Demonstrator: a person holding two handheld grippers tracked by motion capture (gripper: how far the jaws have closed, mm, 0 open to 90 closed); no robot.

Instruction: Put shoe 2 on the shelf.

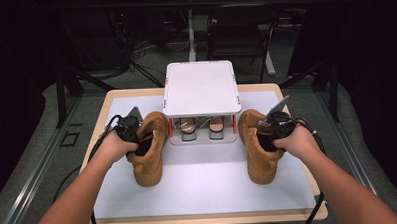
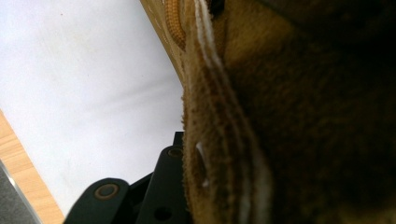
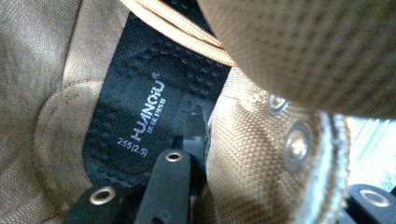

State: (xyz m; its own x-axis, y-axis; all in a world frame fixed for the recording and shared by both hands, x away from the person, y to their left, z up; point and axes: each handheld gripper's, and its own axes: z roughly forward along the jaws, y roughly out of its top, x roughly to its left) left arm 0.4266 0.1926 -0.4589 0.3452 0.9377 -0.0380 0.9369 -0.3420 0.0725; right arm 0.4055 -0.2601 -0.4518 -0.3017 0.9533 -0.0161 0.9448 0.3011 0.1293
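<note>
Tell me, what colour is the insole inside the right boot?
Black insole with pale lettering, best seen in the right gripper view.

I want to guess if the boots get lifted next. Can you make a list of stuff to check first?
1. Left hand-held gripper pinches the left boot collar: ok, one jaw outside, collar wall pressed between.
2. Right hand-held gripper pinches the right boot collar: ok, one jaw inside above the insole.
3. Both boots upright on the white mat: ok.
4. Laces clear of the jaws: cannot tell.
5. Room on the white rack top: ok, bare.
6. Lower shelf free: not ok, sandals there.
</note>
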